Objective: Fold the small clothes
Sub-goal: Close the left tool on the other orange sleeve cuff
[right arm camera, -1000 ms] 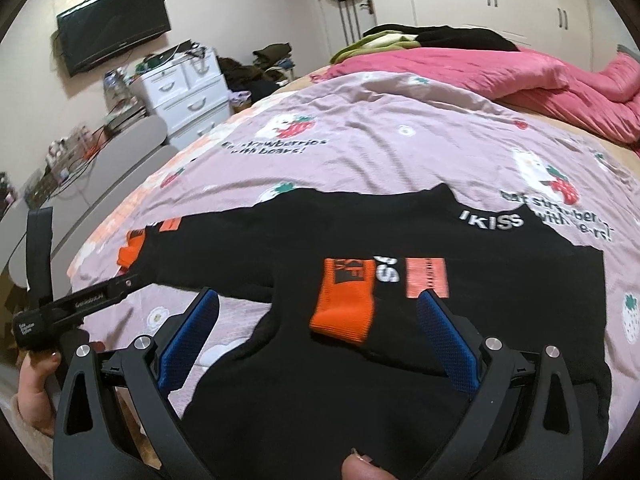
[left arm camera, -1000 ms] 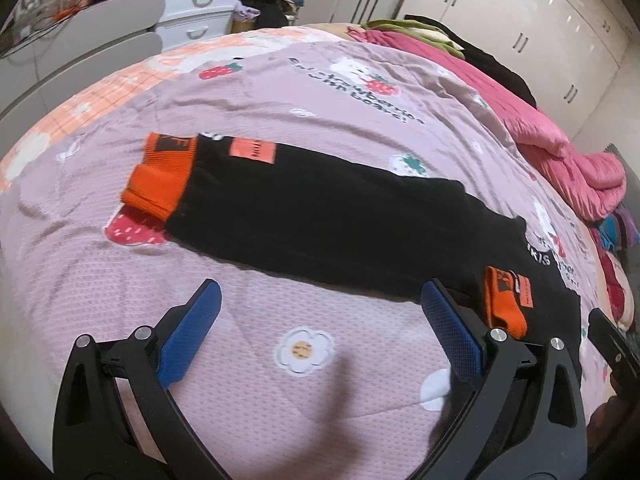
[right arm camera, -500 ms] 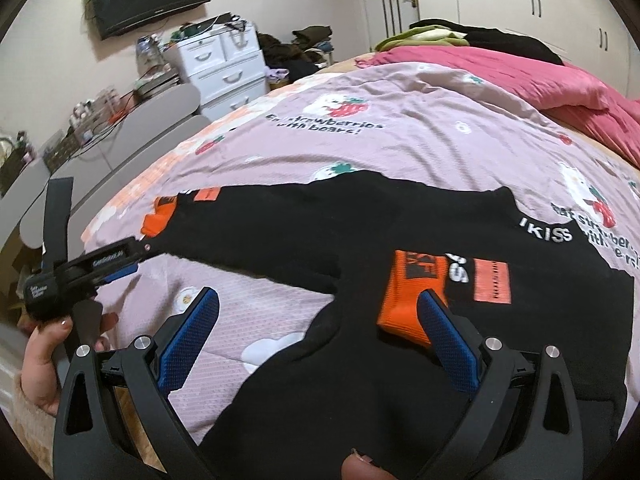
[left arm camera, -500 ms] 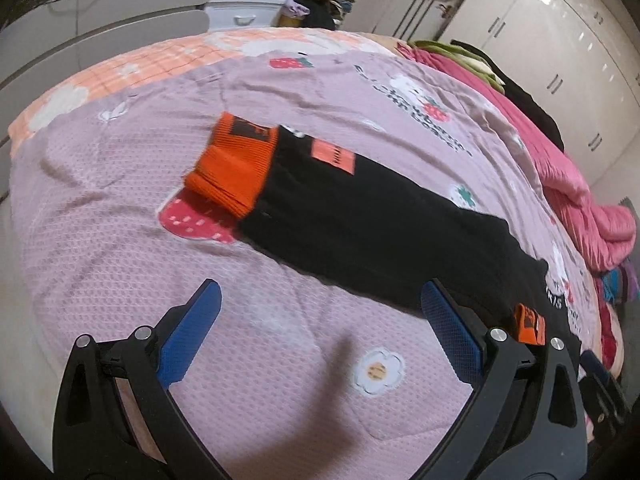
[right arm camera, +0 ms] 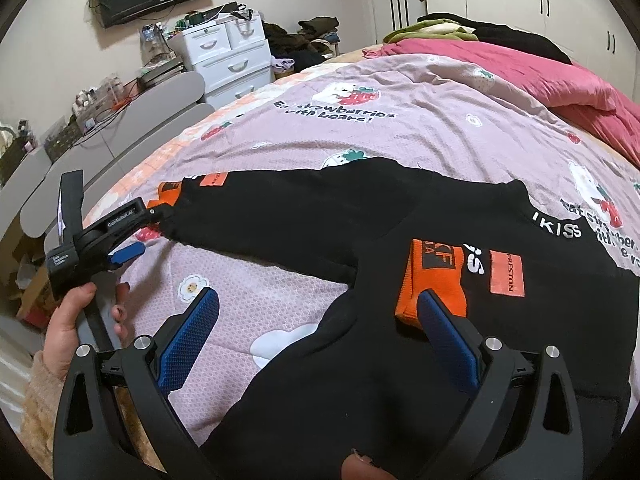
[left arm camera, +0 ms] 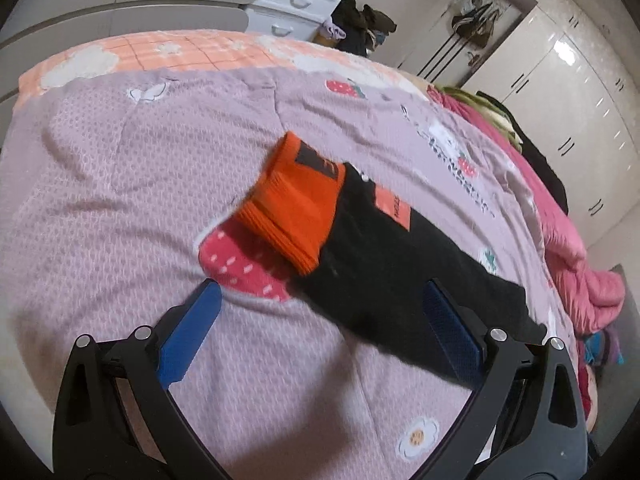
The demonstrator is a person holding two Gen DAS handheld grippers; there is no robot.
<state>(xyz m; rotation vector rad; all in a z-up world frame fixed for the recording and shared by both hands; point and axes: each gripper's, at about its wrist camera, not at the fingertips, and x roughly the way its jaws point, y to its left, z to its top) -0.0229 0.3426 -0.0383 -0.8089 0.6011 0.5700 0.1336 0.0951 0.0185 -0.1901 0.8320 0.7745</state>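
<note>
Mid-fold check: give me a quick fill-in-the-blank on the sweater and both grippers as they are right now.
1. The black sweater has cuffs coloured ____.
2. The left gripper has its jaws ____ near the outstretched sleeve.
3. The other sleeve's cuff lies folded onto the sweater's ____.
4. The right gripper holds ____.

Missing words: orange; open; body; nothing

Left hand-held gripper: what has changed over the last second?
The left hand-held gripper has closed in on the outstretched sleeve's orange cuff, jaws open, nothing gripped. The right hand-held gripper stays open over the black sweatshirt, whose folded-in sleeve cuff has not moved.
</note>
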